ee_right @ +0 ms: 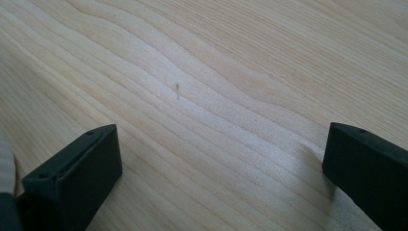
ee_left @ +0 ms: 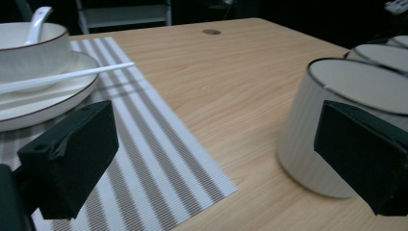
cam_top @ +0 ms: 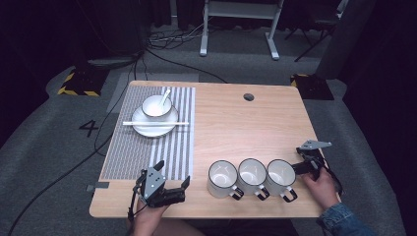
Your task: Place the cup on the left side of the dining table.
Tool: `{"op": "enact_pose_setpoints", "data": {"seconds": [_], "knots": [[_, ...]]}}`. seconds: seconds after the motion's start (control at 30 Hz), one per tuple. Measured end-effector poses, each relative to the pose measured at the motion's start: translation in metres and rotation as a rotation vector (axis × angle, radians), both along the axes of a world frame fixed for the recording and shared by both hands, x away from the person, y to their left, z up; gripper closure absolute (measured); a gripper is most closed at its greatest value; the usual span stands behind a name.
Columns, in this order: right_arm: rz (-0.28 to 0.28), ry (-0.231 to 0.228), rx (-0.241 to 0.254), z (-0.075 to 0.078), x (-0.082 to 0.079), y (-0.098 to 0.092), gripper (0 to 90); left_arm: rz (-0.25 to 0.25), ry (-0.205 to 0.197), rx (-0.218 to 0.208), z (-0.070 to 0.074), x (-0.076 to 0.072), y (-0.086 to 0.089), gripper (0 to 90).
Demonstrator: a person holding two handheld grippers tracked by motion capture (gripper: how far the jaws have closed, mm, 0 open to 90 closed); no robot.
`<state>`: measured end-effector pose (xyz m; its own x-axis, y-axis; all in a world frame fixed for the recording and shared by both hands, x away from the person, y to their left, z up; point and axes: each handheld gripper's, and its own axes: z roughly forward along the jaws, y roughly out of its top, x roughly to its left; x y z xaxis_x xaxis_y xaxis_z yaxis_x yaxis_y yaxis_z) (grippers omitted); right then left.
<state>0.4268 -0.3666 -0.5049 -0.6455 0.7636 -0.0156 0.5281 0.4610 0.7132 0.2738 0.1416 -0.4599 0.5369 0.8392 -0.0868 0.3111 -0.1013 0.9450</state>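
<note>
Three white enamel mugs stood in a row at lower centre of the high view, handles toward the person. The left gripper [cam_top: 173,183] sat at lower left with its jaws spread wide and empty, aimed at the leftmost mug [cam_top: 222,179], likely lining up a grasp. The right gripper [cam_top: 301,162], also wide open and holding nothing, rested beside the rightmost mug [cam_top: 280,177].

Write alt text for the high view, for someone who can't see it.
Three white mugs stand in a row near a wooden table's front edge, between the open left gripper and right gripper. Farther back, a striped placemat holds a bowl on a plate with chopsticks.
</note>
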Motion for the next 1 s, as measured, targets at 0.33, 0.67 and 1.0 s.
{"op": "enact_pose_setpoints", "data": {"seconds": [0.33,0.67,1.0], "knots": [[0.001,0.002,0.0,0.0,0.0,0.0,0.3,-0.13,0.006,-0.046,0.008,0.0,-0.032,3.2],[0.006,-0.004,-0.003,0.0,0.0,-0.001,0.2,-0.245,0.038,-0.038,0.006,0.003,-0.059,3.2],[0.005,-0.003,-0.003,0.0,0.0,0.0,0.3,-0.333,0.091,0.023,-0.005,0.014,-0.084,2.4]]}}
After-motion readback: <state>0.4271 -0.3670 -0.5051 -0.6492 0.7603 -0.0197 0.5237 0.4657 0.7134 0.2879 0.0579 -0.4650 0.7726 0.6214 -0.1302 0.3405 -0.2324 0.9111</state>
